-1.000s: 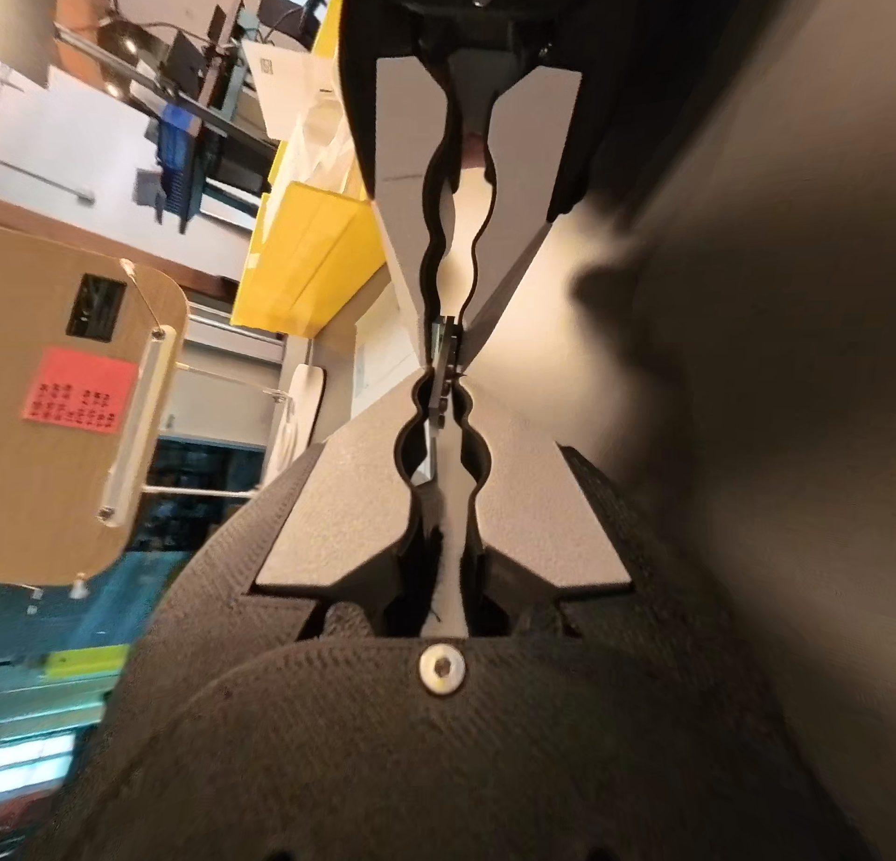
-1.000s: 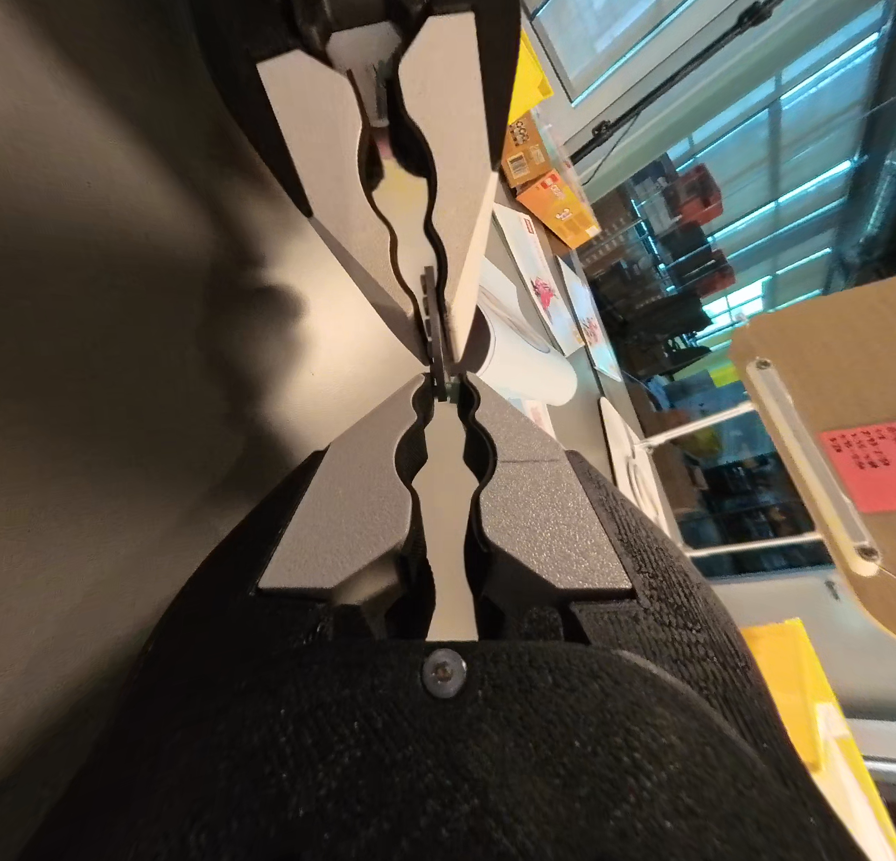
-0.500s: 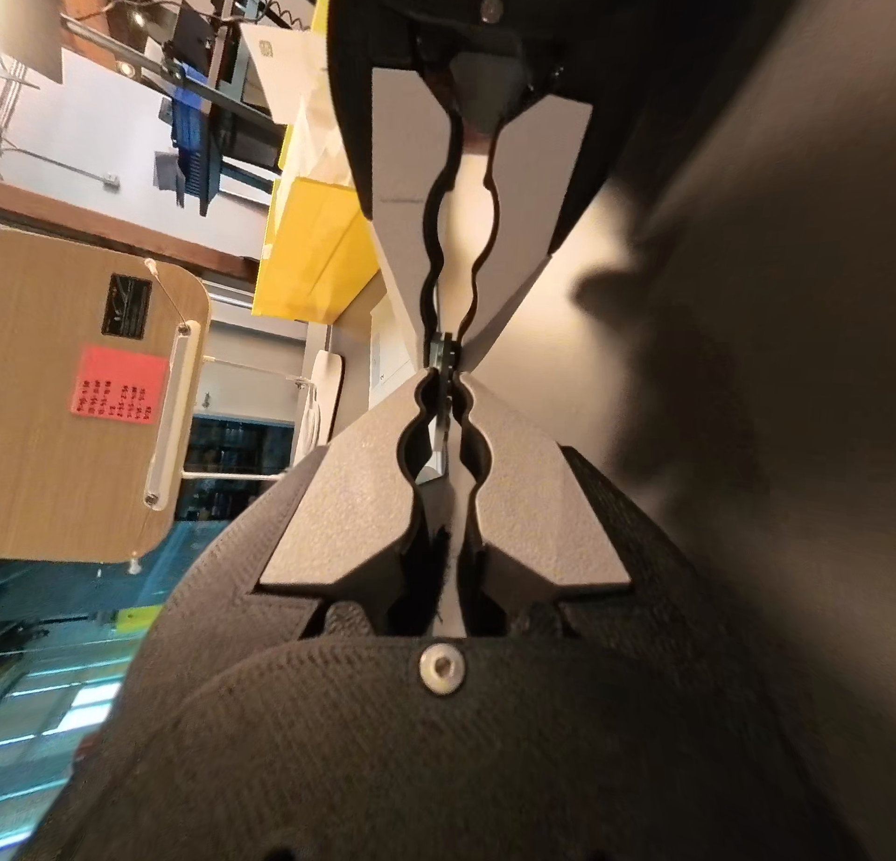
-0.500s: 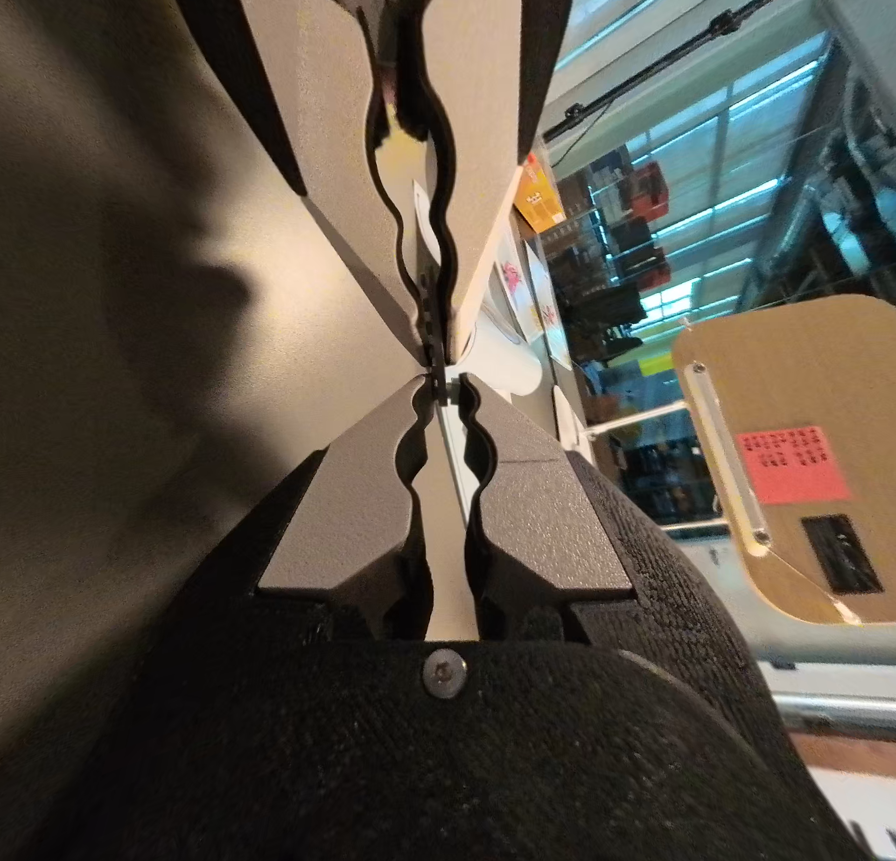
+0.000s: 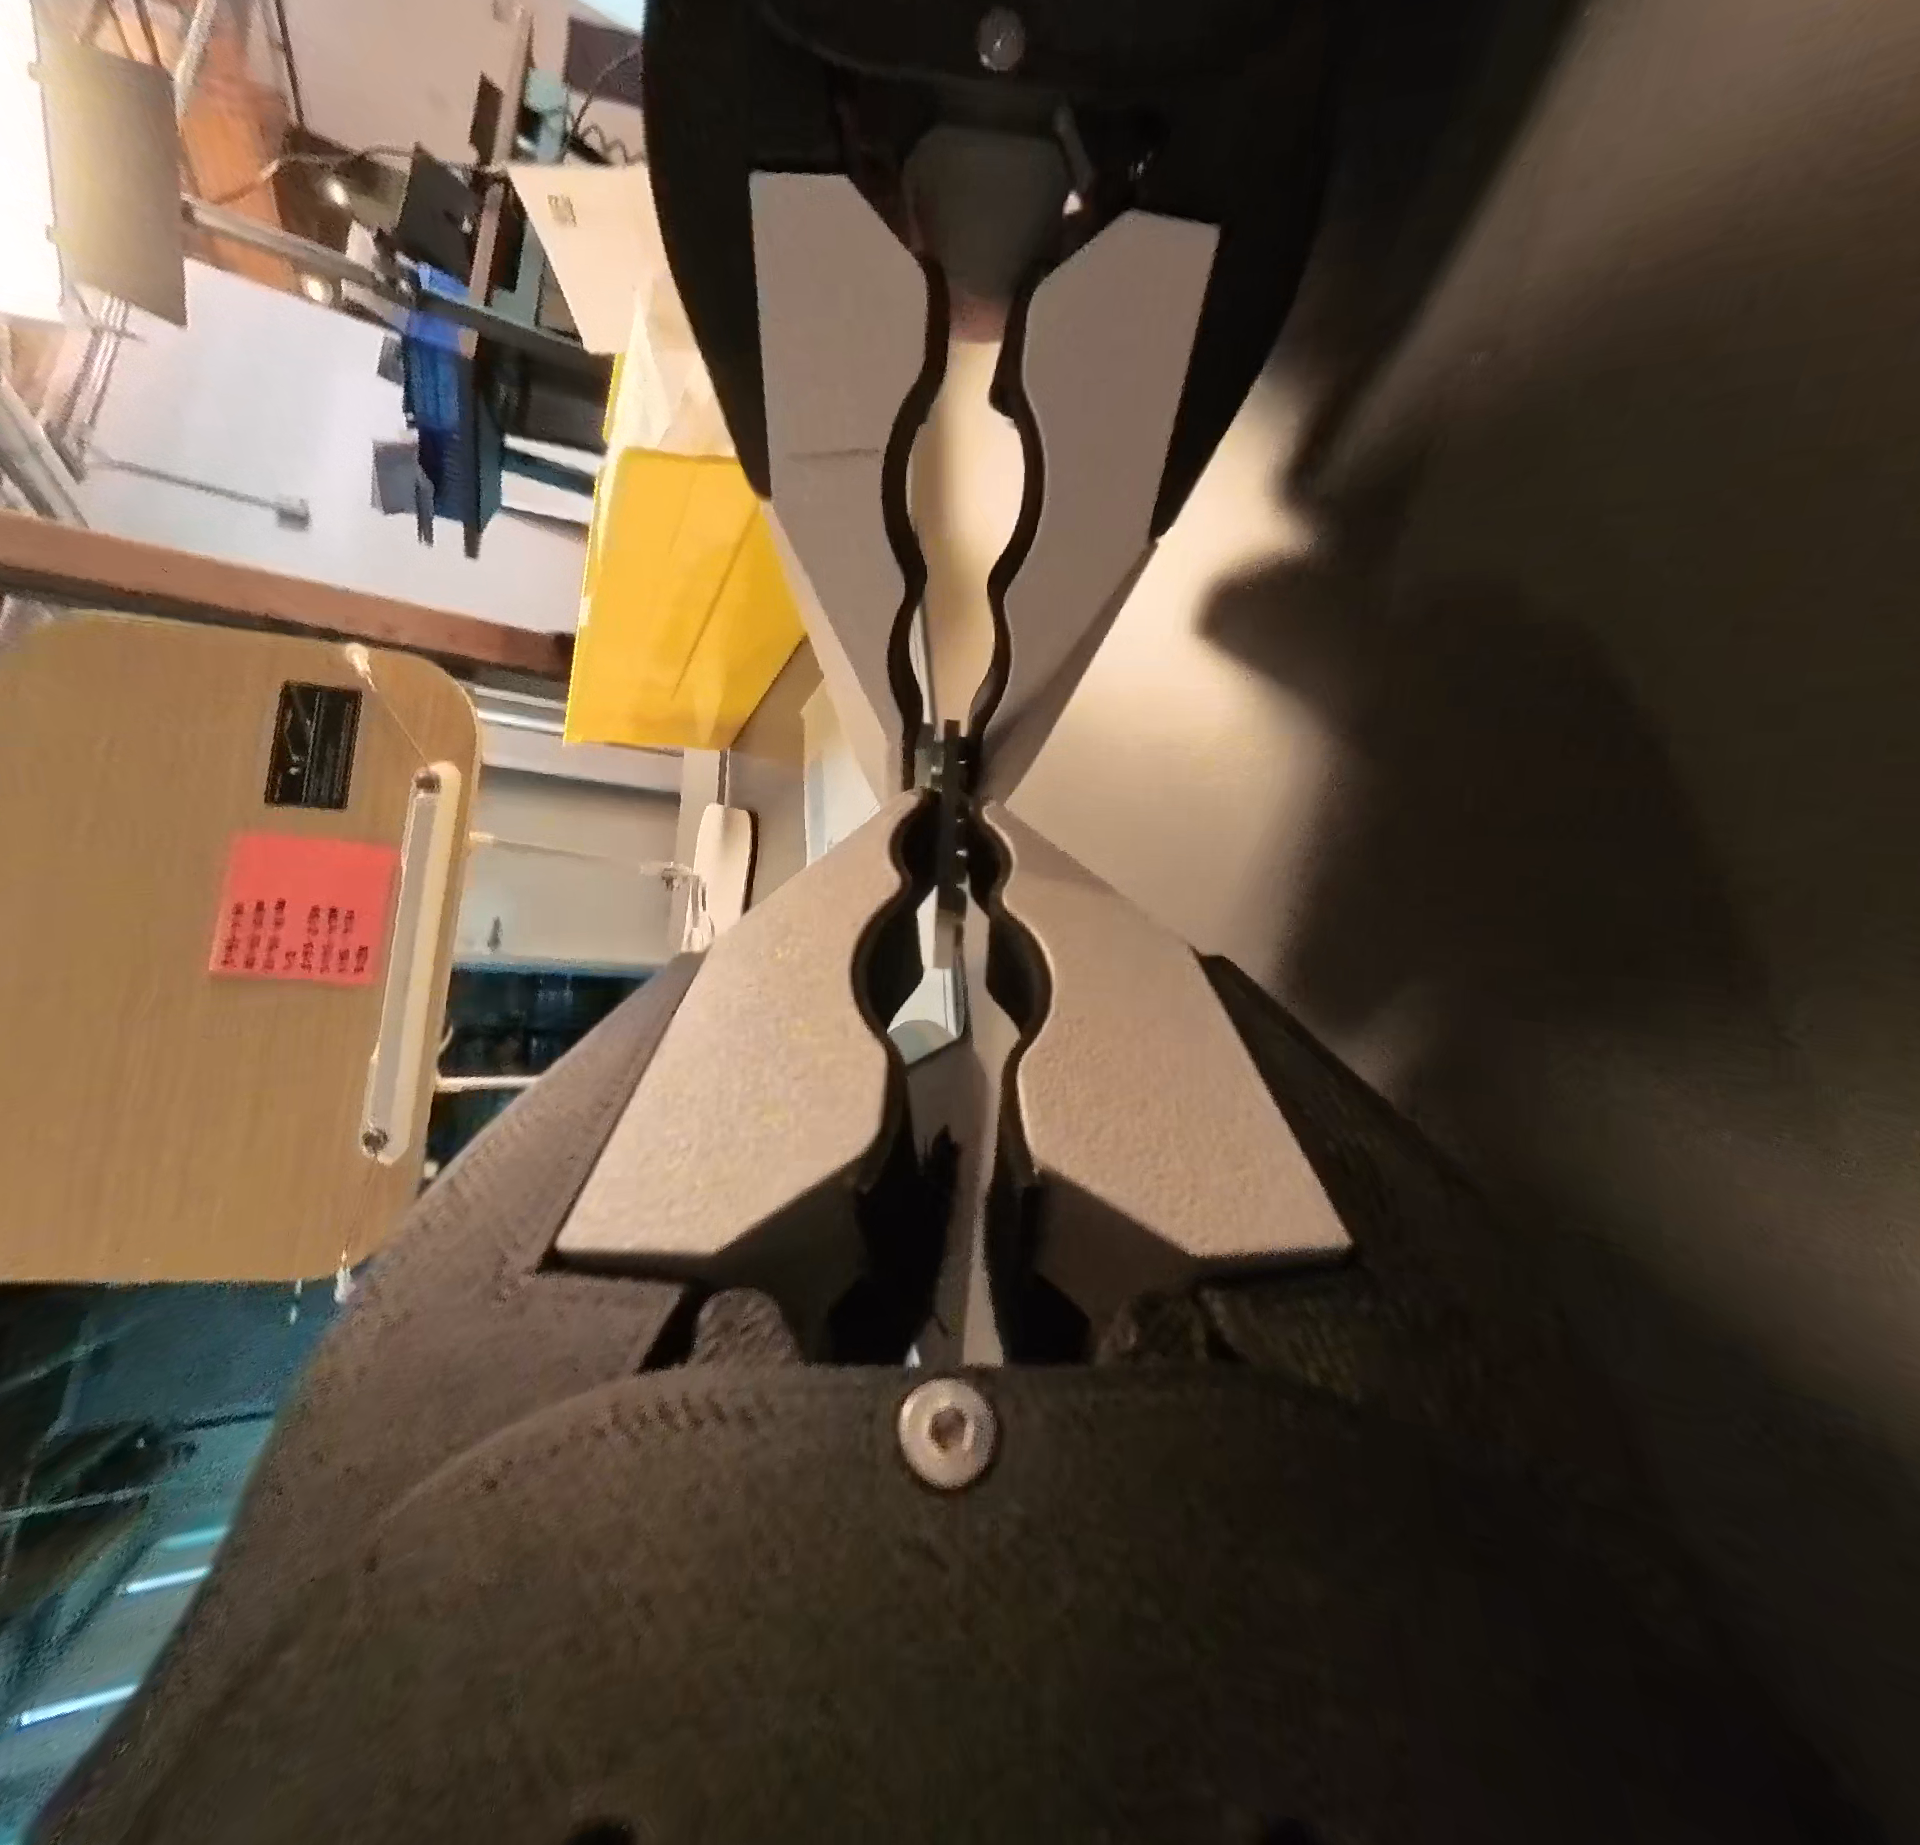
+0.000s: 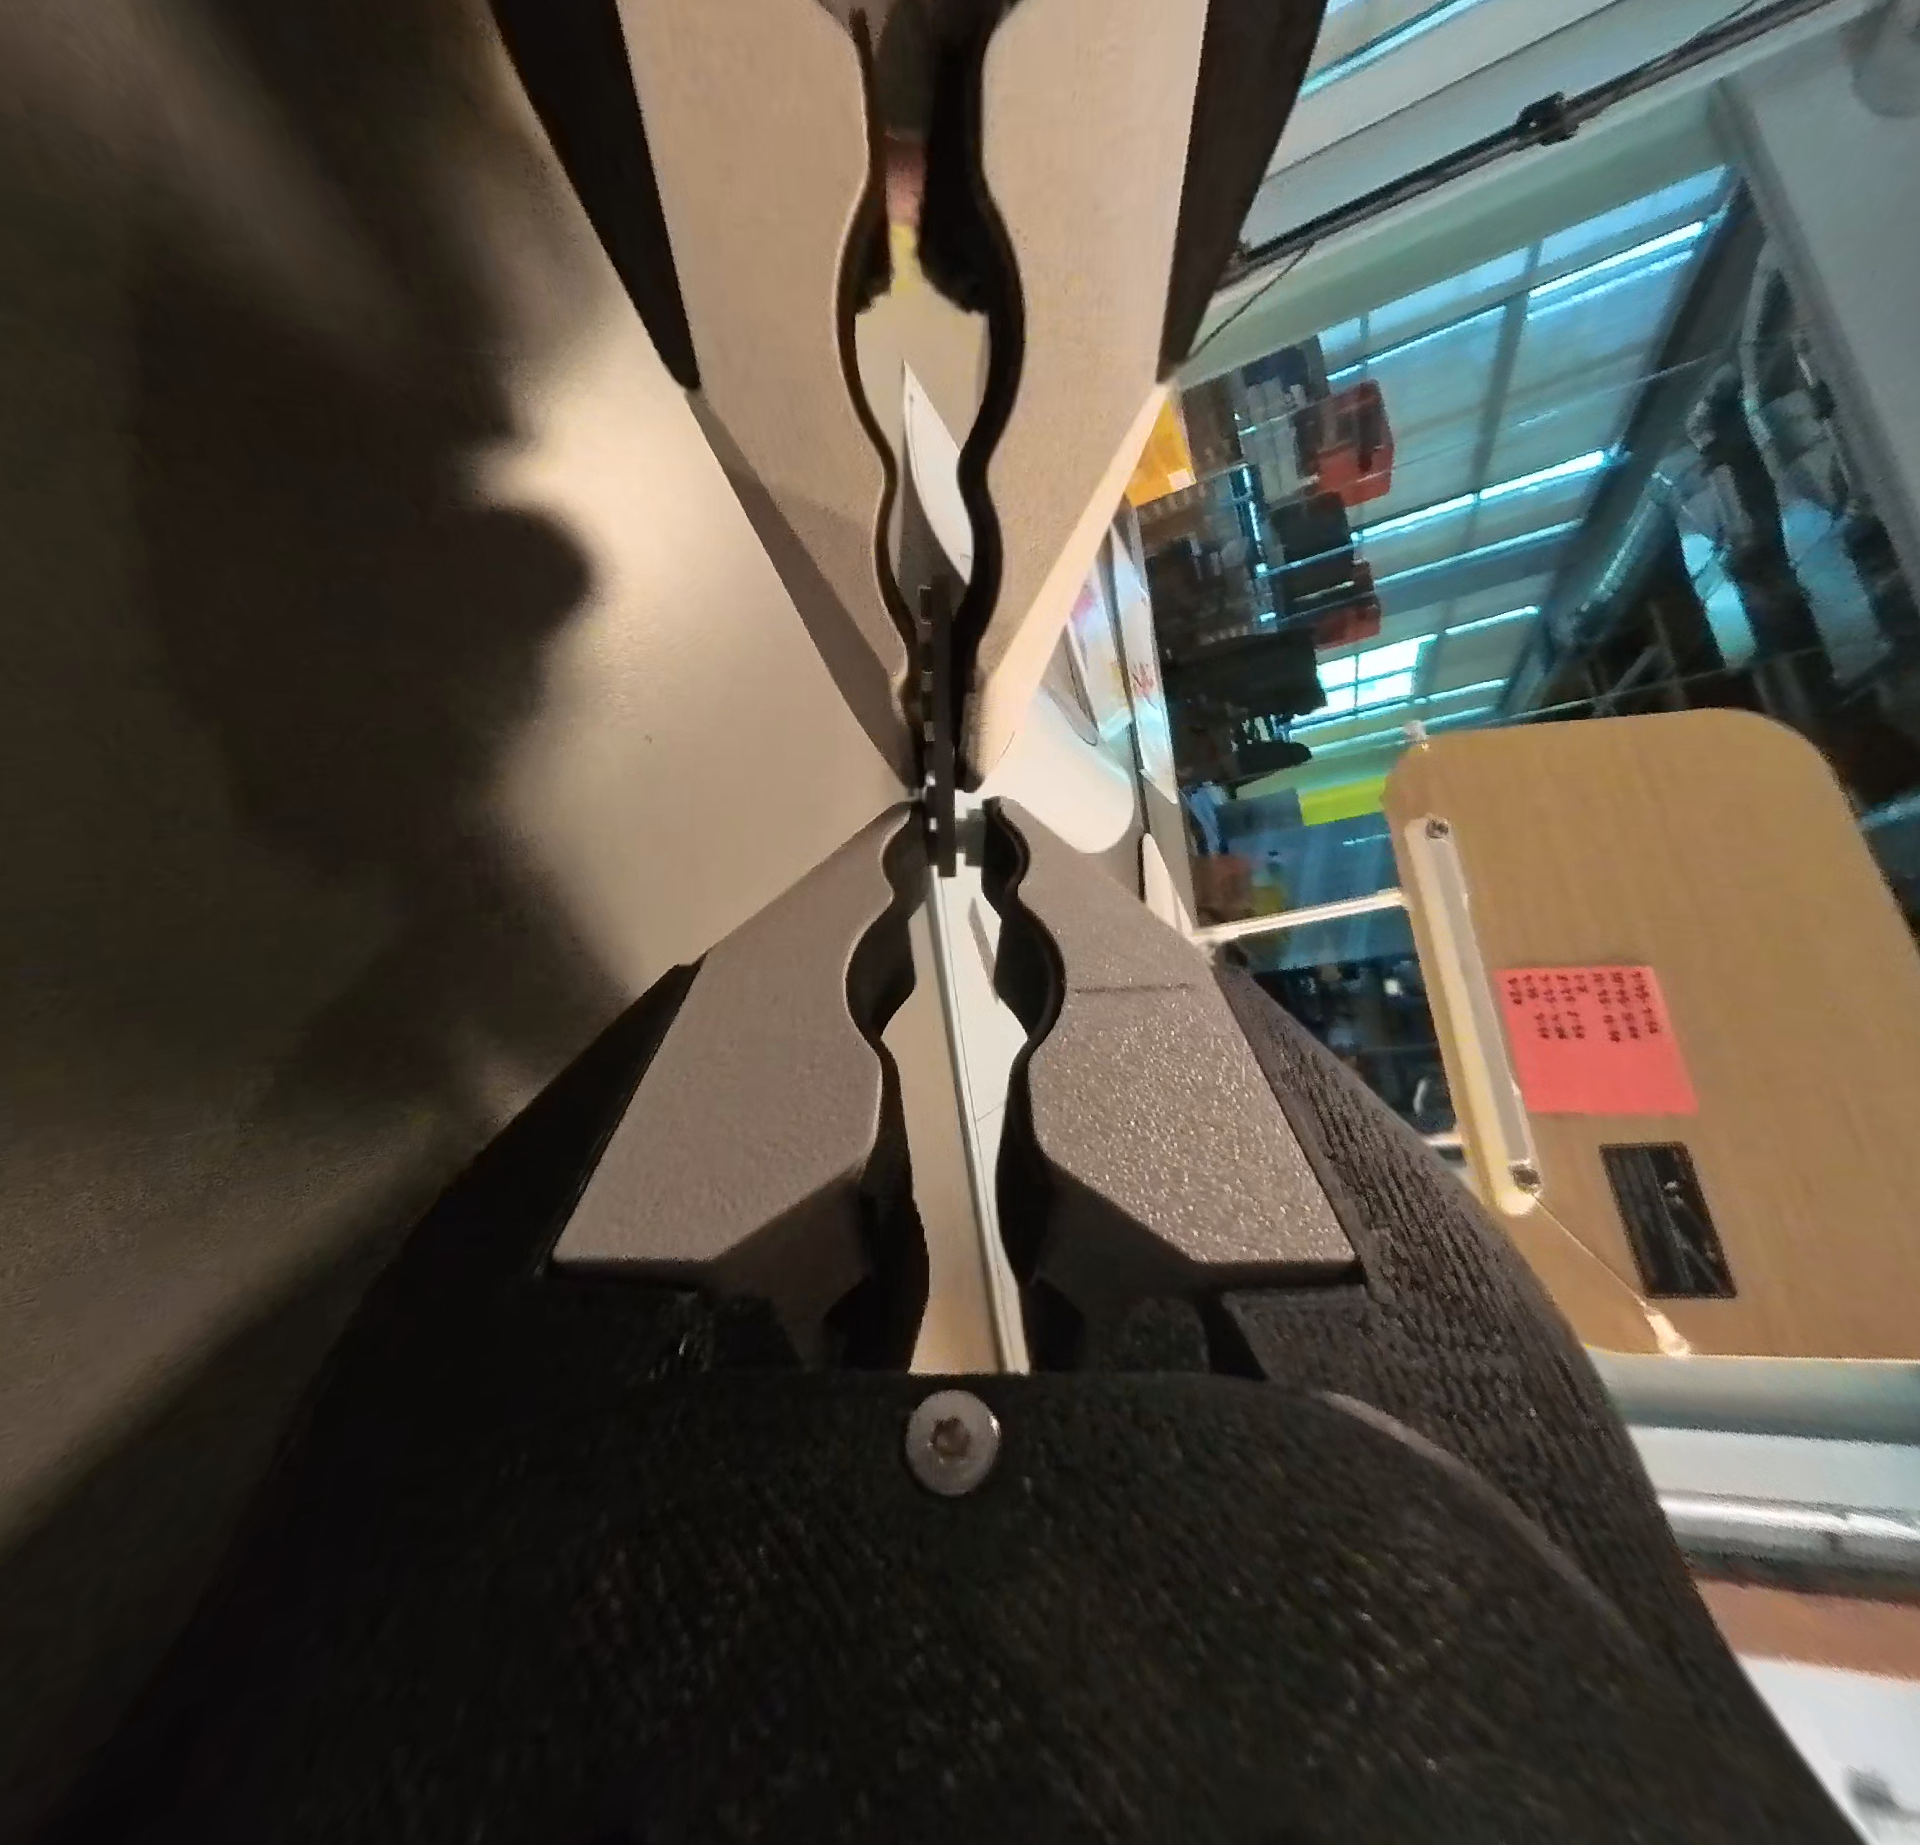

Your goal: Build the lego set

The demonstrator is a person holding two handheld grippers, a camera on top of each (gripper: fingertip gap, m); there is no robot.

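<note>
plainly, we judge the chief risk is a slip: the thin black notched strip (image 5: 950,803) is pinched only at its ends, edge-on, so a twist or pull between the hands could bend it or drag it free onto the dull grey tabletop (image 5: 1351,673). the left gripper (image 5: 951,834) is clenched on one end, and the right gripper (image 6: 951,821), facing it tip to tip, grasps the other, where a small grey stud sits. the strip hangs between them, above the tabletop.
</note>
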